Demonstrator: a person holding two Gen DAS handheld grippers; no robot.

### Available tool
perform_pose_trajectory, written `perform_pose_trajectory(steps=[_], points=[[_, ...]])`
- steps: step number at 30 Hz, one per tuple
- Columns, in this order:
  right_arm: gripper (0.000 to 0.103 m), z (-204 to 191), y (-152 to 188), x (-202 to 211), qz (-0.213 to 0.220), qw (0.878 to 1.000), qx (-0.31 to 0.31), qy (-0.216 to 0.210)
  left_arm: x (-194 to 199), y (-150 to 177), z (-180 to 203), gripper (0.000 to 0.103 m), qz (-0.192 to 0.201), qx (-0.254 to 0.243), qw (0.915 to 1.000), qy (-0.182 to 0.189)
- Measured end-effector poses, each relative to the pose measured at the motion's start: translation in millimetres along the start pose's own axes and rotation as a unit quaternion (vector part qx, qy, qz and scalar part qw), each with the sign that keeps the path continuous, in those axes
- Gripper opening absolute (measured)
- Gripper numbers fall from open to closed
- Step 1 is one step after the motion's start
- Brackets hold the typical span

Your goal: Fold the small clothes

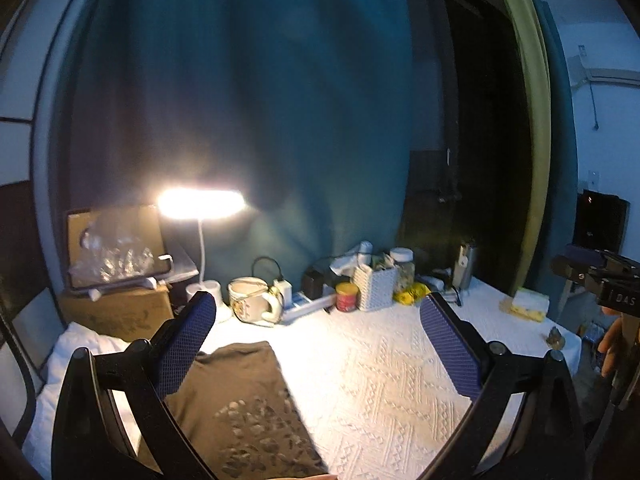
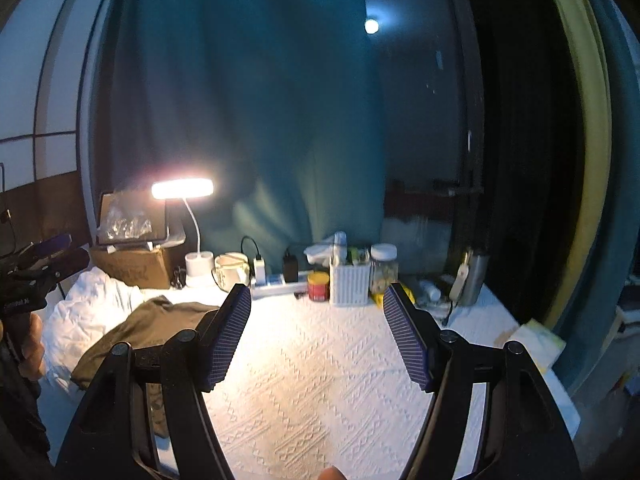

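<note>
An olive-brown garment (image 1: 240,408) with a pale print lies flat on the white textured tablecloth (image 1: 380,380), at the lower left of the left wrist view. My left gripper (image 1: 318,312) hangs open above the cloth, its left finger over the garment's edge. In the right wrist view the same garment (image 2: 148,328) lies crumpled at the left, beside a white cloth (image 2: 88,312). My right gripper (image 2: 316,304) is open over the bare tablecloth (image 2: 320,380), holding nothing. The right gripper (image 1: 600,280) also shows at the far right of the left wrist view, and the left gripper (image 2: 36,268) at the right wrist view's left edge.
Along the back stand a lit desk lamp (image 1: 200,204), a cardboard box (image 1: 116,312), a mug (image 1: 252,300), a power strip (image 2: 280,286), a red tin (image 2: 318,286), a white basket (image 2: 348,284), a jar (image 2: 384,268) and a metal bottle (image 2: 474,276). A teal curtain (image 1: 260,120) hangs behind.
</note>
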State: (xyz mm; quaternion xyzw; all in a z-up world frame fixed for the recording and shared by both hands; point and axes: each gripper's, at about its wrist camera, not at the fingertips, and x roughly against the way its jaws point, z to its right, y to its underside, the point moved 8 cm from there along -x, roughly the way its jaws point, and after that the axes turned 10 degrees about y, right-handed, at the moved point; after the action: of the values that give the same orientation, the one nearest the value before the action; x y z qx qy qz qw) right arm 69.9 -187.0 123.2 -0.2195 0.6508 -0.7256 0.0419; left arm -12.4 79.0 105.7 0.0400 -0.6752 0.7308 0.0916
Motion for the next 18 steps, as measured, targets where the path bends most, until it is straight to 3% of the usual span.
perform_pose_trajectory(steps=[18], points=[[0.072, -32, -54, 33, 0.083, 0.996, 0.016, -0.013, 32, -26, -56, 0.101, 0.056, 0.017, 0.9963, -0.063]])
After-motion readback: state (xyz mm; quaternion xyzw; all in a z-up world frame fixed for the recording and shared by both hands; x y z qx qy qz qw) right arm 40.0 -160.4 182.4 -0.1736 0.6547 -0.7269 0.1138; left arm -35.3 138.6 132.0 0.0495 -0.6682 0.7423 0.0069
